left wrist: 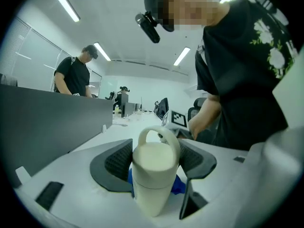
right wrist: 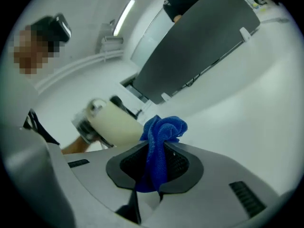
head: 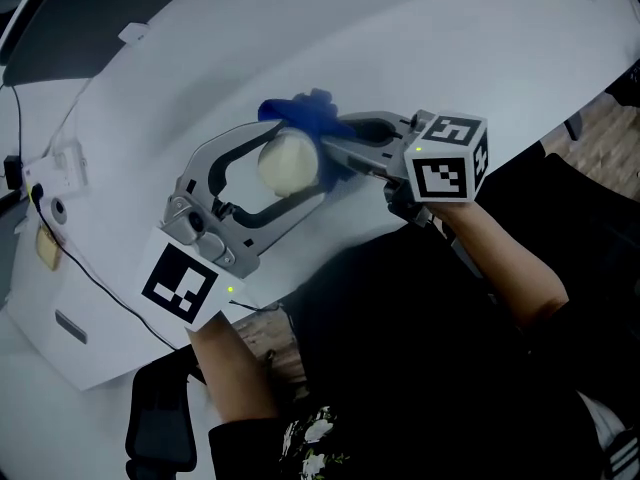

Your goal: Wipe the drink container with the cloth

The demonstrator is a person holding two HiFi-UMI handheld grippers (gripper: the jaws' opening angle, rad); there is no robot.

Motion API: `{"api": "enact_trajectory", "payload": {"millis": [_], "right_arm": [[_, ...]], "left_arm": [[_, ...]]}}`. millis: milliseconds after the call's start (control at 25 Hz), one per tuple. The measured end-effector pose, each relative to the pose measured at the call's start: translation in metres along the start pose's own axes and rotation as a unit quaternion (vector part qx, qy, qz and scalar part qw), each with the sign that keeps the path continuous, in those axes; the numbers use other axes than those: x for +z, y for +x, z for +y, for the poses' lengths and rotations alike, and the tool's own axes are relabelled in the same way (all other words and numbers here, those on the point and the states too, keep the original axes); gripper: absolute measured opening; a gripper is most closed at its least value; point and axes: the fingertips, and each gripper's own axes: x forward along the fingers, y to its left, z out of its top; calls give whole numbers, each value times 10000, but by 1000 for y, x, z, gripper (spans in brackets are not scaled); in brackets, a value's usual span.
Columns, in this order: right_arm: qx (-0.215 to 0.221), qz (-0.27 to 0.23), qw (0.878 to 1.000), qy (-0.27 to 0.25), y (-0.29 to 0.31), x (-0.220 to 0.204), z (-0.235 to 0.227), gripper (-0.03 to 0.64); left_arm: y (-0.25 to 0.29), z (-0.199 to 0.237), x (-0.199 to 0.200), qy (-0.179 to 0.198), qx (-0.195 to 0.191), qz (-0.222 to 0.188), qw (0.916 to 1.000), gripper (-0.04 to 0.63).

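A cream drink container (head: 290,163) with a loop handle on its lid (left wrist: 154,175) sits between the pads of my left gripper (head: 298,163), which is shut on it and holds it above the white table (head: 480,58). My right gripper (head: 335,148) is shut on a bunched blue cloth (head: 305,118). The cloth (right wrist: 159,141) sticks out past the jaws and lies against the side of the container (right wrist: 116,122). In the left gripper view, a bit of the blue cloth (left wrist: 178,186) shows behind the container, between the left gripper (left wrist: 154,160) pads.
A grey partition (right wrist: 204,46) runs along the far side of the table. A thin black cable (head: 100,278) and a small white device (head: 60,168) lie at the table's left end. A person (left wrist: 73,77) stands behind the partition.
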Motion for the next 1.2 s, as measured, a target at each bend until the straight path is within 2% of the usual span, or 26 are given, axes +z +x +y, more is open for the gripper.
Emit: {"api": "enact_trajectory", "payload": {"millis": [120, 200, 360, 480, 560, 640, 720, 760, 800, 840, 880, 960, 1080, 1120, 1200], "right_arm": [[-681, 883, 9925, -495, 17, -33, -31, 55], [-861, 1156, 9874, -652, 21, -40, -36, 52], [-920, 1300, 9826, -959, 23, -40, -36, 54], [-875, 1260, 9840, -907, 23, -41, -36, 55], [-861, 1229, 9843, -927, 23, -40, -36, 55], [-884, 1199, 9843, -943, 23, -40, -36, 57], [-957, 1155, 9841, -955, 23, -40, -36, 57], [-997, 1121, 9840, -959, 23, -40, -36, 57], [-1030, 1077, 9842, -960, 23, -40, -36, 57], [-1043, 1019, 9848, -947, 22, -40, -36, 57], [-1018, 942, 9862, -900, 21, -38, -34, 57], [-794, 679, 9927, -594, 10, -29, -24, 57], [-36, -145, 9997, 193, -18, 17, 7, 57], [276, -423, 9981, 342, -27, 36, 21, 57], [811, -797, 9928, 366, -35, 69, 46, 57]], "left_arm": [[3, 0, 1, 26, 23, 11, 10000, 282], [4, 1, 2, 22, 129, 56, 9999, 282], [7, 4, -7, 51, 581, 395, 9975, 287], [0, 9, -5, -147, 1321, 177, 9910, 308], [-7, 10, 3, -363, 2116, -107, 9766, 310], [-11, 8, 12, -498, 2923, -359, 9543, 311], [-11, 10, 13, -587, 3587, -376, 9309, 311], [-12, 12, 10, -601, 3840, -287, 9209, 310], [-13, 14, 8, -575, 3997, -193, 9146, 308], [-13, 16, 7, -510, 4033, -122, 9136, 252], [-11, 16, 8, -411, 3946, -75, 9179, 230], [-8, 13, 10, -132, 3434, -31, 9391, 227], [-9, 4, 5, 275, 2141, -37, 9764, 225], [-12, 3, 3, 336, 1694, -51, 9850, 225], [-16, 4, 2, 367, 960, -97, 9947, 224]]}}
